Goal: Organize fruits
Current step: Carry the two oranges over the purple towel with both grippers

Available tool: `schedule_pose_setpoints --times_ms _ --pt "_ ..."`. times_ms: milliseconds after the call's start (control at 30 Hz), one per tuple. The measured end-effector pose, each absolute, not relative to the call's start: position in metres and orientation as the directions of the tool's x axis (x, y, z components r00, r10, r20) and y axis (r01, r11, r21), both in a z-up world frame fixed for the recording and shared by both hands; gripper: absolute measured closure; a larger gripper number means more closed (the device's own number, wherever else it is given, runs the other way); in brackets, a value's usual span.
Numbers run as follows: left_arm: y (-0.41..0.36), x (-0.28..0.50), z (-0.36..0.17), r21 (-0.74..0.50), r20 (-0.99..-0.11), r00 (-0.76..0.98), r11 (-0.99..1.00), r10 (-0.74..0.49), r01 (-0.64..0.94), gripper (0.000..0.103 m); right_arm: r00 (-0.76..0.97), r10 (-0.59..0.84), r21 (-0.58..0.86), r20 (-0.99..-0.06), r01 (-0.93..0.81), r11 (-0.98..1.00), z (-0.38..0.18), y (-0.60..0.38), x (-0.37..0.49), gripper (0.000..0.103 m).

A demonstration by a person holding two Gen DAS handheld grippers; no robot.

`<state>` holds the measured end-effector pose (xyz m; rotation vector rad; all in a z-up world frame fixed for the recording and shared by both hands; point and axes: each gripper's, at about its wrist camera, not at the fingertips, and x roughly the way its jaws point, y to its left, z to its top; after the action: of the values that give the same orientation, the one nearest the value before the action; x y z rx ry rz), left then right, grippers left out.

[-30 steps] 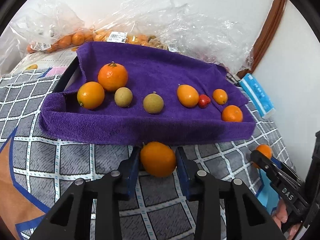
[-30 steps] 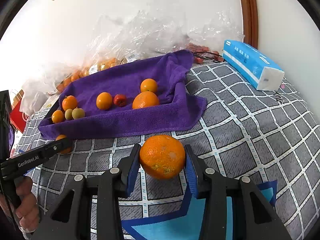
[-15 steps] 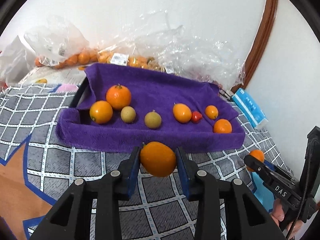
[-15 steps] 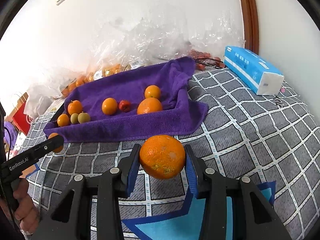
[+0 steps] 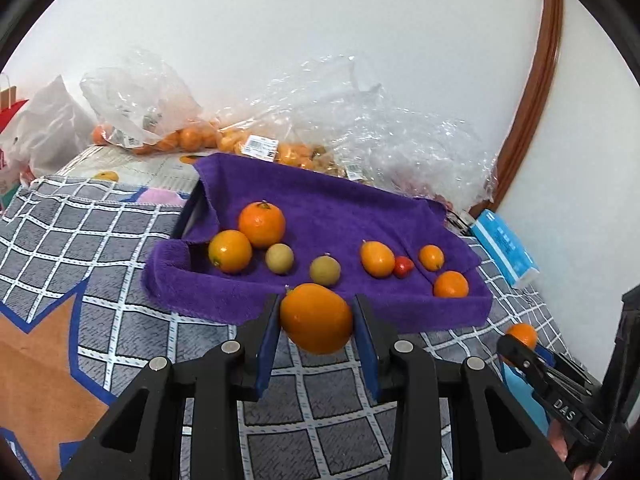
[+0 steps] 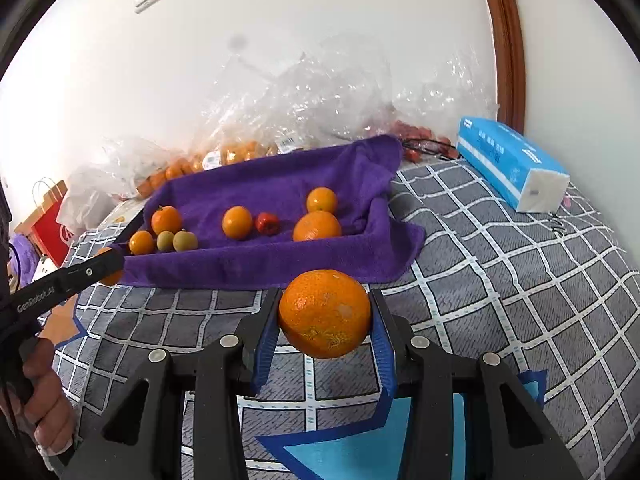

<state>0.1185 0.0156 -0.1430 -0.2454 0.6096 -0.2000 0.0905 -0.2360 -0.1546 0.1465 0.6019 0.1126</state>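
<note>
Left gripper (image 5: 316, 318) pinches smooth oval orange fruit (image 5: 316, 319); right gripper (image 6: 324, 314) clamps dimpled round tangerine (image 6: 324, 313); both held above grey checked cloth (image 6: 500, 272), near purple towel-lined tray (image 5: 320, 304) holding eight small fruits

Bagged fruit (image 5: 188, 138) behind the purple towel (image 5: 328, 208) blurs indistinctly.

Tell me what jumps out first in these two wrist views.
Each gripper is clamped on a fruit above the checked blanket: the left gripper holds a smooth orange, the right gripper a mottled mandarin. Behind them lies the purple towel with eight small fruits, including one red one.
</note>
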Motion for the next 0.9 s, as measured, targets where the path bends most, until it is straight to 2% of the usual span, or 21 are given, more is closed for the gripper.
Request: schedule_pose_setpoints --times_ms 500,667,900 --pt "0.023 0.117 -0.139 -0.308 -0.522 0.818 0.948 -0.244 0.086 0.069 0.817 0.171 0.196 -0.551 -0.073 0.978 -0.155 -0.238 0.091 0.061" --pt "0.026 0.115 -0.136 -0.327 -0.511 0.822 0.941 -0.254 0.087 0.069 0.820 0.154 0.158 -0.551 -0.079 0.984 -0.152 -0.231 0.086 0.061" --pt "0.029 0.112 -0.133 -0.340 -0.490 0.832 0.936 -0.260 0.092 0.069 0.804 0.200 0.191 -0.560 -0.109 0.976 -0.142 -0.228 0.079 0.061"
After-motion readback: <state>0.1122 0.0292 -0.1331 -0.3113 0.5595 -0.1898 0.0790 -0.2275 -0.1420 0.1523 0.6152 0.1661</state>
